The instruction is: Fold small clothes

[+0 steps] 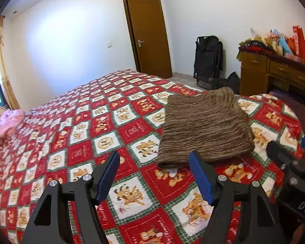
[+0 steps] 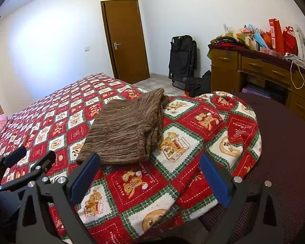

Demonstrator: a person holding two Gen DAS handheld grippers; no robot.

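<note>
Because the brown knit garment (image 1: 205,126) already lies folded at twelve o'clock of the empty, parted left gripper (image 1: 154,174) and eleven o'clock of the equally spread right gripper (image 2: 150,174), any pinch risks snagging the loose quilt (image 2: 181,142) beneath; layers might slide apart.

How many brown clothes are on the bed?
1. The brown garment lies folded on the red patterned quilt, near the bed's edge, just ahead of both grippers. A pink bundle sits at the far left edge; more could be hidden there.
</note>
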